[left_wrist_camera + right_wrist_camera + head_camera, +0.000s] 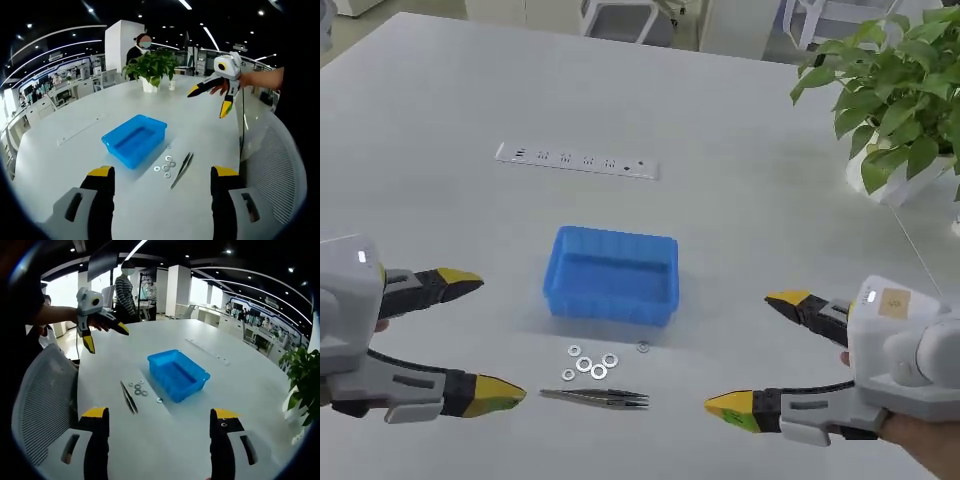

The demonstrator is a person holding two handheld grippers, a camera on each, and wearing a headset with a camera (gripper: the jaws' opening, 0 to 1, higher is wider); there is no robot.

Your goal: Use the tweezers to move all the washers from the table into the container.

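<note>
Large white table (440, 90), round-edged, takes up most of the head view. Potted plant (900, 90) at the far right edge, in a white pot.

Left gripper (500, 338) low on the left, right gripper (740, 352) low on the right, both above the tabletop. Yellow-tipped jaws on each are spread wide, with nothing between them. Each gripper view shows the other gripper held up in the air in a hand, well clear of the table.

Blue container (610, 300) sits mid-table, rectangular, open on top; inside looks bare. White power strip (576, 160) lies well beyond it, toward the far side.

Tweezers (595, 397) lie flat on the table, nearer the person than the container, between the two grippers, untouched by either. Arms look nearly together; exact gap too fine to tell.

Washers (588, 365) on the table between the container and the tweezers: loose cluster of about five, just beside the tweezers. One stray washer (642, 347) lies apart to the right, close to the container's near wall.
</note>
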